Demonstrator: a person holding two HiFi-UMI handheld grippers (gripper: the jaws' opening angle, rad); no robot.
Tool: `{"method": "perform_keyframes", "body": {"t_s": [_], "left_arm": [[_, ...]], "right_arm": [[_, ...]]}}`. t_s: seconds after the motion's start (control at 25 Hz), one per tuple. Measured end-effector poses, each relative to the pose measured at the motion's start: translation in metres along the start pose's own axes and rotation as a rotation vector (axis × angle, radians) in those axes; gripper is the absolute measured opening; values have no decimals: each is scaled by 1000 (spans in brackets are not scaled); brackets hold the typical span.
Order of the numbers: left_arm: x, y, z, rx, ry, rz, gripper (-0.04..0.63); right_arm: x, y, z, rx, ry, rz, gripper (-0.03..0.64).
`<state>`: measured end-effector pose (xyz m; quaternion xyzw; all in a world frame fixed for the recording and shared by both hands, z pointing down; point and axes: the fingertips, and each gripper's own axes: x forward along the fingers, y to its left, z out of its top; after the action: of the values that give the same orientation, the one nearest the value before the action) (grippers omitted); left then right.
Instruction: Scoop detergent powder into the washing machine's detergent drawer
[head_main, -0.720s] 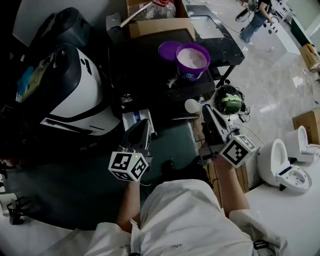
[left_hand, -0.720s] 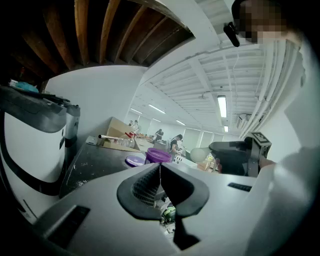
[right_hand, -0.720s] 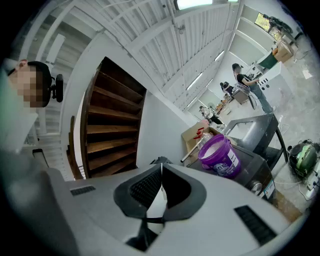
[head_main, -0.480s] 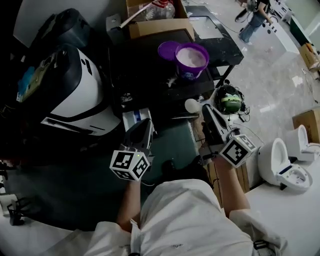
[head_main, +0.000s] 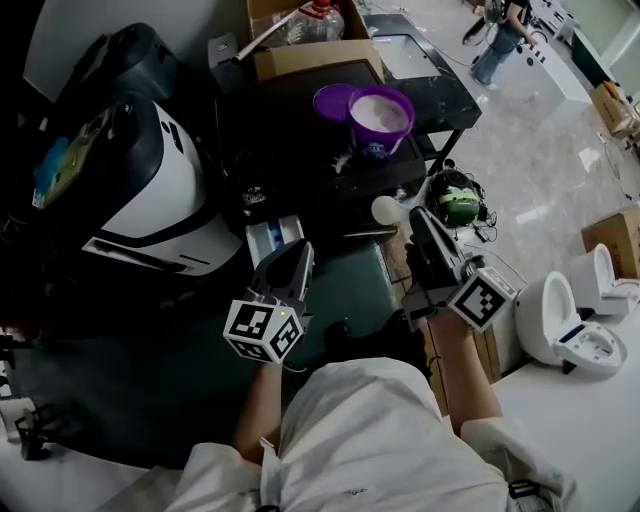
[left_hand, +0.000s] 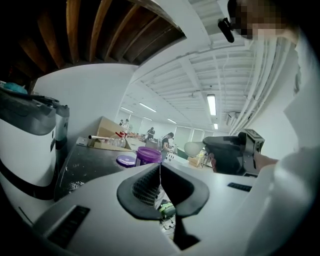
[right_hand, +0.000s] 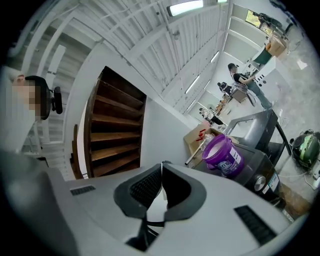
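- The washing machine (head_main: 290, 140) stands ahead of both grippers. We see its black top lying beyond their tips.
- A white and black appliance (head_main: 150, 185) sits to the left of the left gripper (head_main: 296, 254), and apart from it.
- An open cardboard box (head_main: 315, 55) rests at the far edge of the machine's top, well beyond both grippers. A clear bottle with a red cap (head_main: 320, 18) is in it.
- We hold the left gripper low in front of the machine. Its jaws are pressed together with nothing between them.
- We hold the right gripper (head_main: 416, 222) level with the left one and apart from it. Its jaws are likewise closed, and we see nothing in their grasp.
- The purple detergent tub (head_main: 378, 148) stands open on the machine's top, ahead of the right gripper and slightly to its left. It is filled with white powder.
- The detergent drawer (head_main: 270, 238) is pulled out of the machine's front, just ahead of the left gripper's tips. It looks white and blue.
- The purple lid (head_main: 333, 100) lies flat just beside the tub, on the side towards the left gripper.
- A green and black rounded thing (head_main: 458, 200) with cables lies near the right gripper's tips, on their right.
- A small white rounded thing (head_main: 385, 210) sits just left of the right gripper's tips. We cannot tell what it is, or whether it touches them.
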<state>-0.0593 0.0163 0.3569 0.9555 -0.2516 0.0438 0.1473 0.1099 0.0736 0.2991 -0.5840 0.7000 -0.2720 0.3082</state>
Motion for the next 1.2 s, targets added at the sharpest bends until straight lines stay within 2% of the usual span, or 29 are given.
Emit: {"method": "perform_keyframes", "body": {"t_s": [0.16,0.52,1.08,1.2], "left_arm": [[-4,2,-3,-9,6,-4,21],[6,1,-10,-15,38,-21,21],[59,5,1,-5,49,-23,21],[71,8,7,-1,49,-21,21]], "right_arm": [[-2,3,-3,-32,7,-11,9],[-5,-13,-6,6,13,-38,9],[27,-46,34,4,-2,-43,9],[41,-50,48,-26,-1,-37,9]]}}
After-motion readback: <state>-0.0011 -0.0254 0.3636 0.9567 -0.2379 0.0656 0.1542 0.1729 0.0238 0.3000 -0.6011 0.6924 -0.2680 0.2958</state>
